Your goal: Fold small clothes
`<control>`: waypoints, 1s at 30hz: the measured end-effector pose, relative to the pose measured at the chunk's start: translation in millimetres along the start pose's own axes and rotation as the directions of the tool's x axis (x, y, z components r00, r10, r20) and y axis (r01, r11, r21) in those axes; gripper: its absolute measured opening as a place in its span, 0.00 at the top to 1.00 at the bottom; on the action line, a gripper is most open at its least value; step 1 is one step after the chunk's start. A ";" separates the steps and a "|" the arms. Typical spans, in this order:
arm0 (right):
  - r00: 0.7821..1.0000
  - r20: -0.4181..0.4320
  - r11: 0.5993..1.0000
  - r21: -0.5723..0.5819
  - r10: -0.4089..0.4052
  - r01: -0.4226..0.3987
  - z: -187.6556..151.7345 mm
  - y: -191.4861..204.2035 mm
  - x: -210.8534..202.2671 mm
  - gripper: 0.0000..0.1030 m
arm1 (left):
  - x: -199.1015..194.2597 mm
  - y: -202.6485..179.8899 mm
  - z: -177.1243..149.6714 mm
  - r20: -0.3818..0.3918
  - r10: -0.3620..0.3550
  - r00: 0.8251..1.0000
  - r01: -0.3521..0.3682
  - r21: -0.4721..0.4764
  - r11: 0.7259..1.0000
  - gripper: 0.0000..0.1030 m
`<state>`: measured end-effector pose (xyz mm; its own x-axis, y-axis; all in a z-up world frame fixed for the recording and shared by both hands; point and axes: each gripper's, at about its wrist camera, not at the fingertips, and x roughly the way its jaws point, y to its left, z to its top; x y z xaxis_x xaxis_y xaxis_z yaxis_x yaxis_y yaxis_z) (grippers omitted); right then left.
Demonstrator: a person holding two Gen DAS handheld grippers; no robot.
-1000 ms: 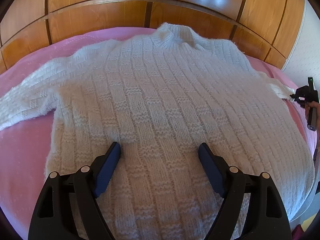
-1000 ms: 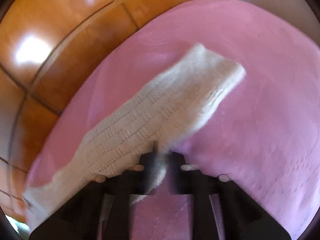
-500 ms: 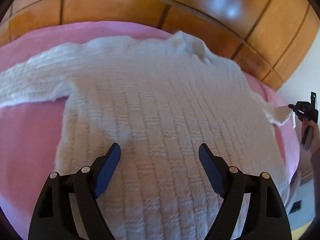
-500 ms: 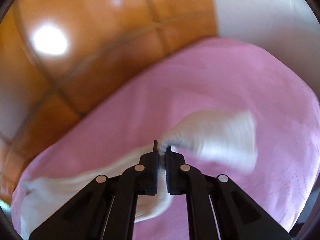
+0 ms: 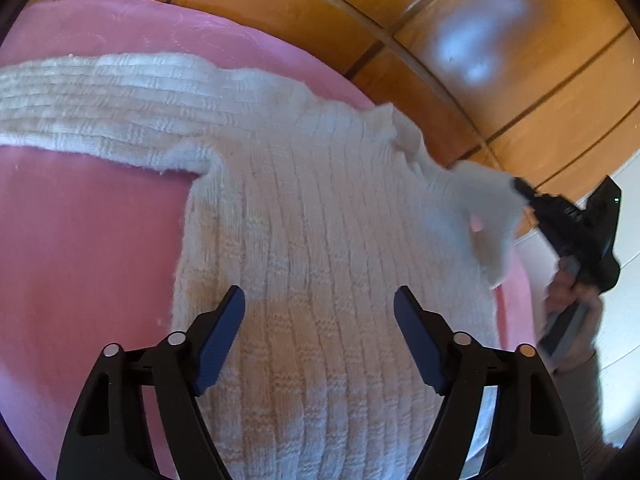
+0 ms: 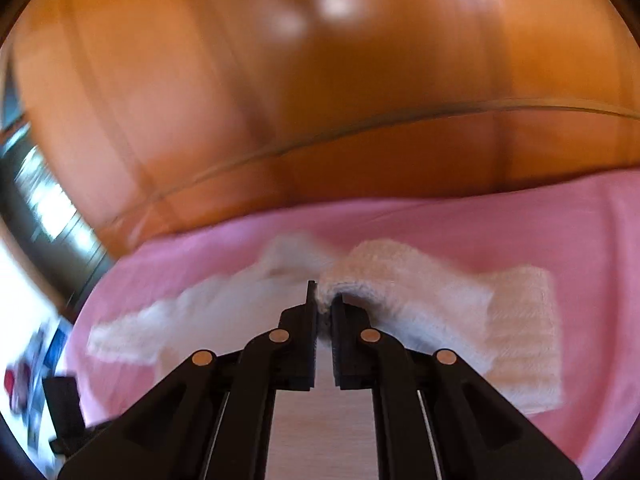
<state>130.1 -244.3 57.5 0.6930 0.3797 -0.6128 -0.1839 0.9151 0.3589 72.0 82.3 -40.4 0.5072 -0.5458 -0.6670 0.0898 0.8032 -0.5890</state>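
left claw (image 5: 319, 308): spread wide over the sweater's lower body, nothing between the pads, jaws have just been closing a little
sweater (image 5: 320, 240): white knit, flat on the pink bed (image 5: 80, 240), one sleeve stretched out left
right claw (image 6: 325, 300): pinching the other sleeve (image 6: 400, 280), probably to fold it across the body
views: left one shows the whole layout, right one only a blurry close-up of the pinch
far: wooden headboard (image 5: 480, 60)

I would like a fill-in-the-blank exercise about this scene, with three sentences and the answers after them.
1. The white sweater lies on a ____ bedspread.
2. The right tongs are shut on the sweater's ____.
3. The left tongs hover over the sweater with their jaws ____.

Answers: pink; sleeve; open
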 end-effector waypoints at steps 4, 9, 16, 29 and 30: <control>0.993 -0.094 0.991 -0.110 0.065 -0.075 -28.9 50.8 42.1 0.40 | -3.1 -3.9 10.5 0.020 -0.001 1.000 0.001 0.020 1.000 0.27; 0.990 -0.097 0.990 -0.087 0.099 -0.108 -54.4 50.5 26.7 0.31 | 0.7 -7.5 22.4 0.020 0.002 1.000 -0.002 0.044 0.999 0.27; 0.996 -0.089 0.997 0.075 -0.012 0.019 -109.1 -18.4 -39.2 0.24 | 23.8 -63.8 34.8 0.038 -0.005 0.999 -0.003 0.229 0.973 0.38; 0.994 -0.020 0.938 0.328 -0.111 0.112 -145.4 -93.5 -94.1 0.19 | 144.4 -187.2 -2.4 -0.037 0.180 0.983 -0.107 0.682 0.724 0.44; 0.994 -0.017 0.938 0.329 -0.111 0.110 -145.5 -95.2 -96.2 0.19 | 151.0 -186.1 -2.6 -0.031 0.198 0.980 -0.123 0.689 0.715 0.74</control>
<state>-20.4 -348.2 -20.1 0.6972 0.2780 -0.6607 0.1330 0.8556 0.5003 129.6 -150.2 -32.7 0.4884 -0.3828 -0.7841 0.5920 0.8056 -0.0246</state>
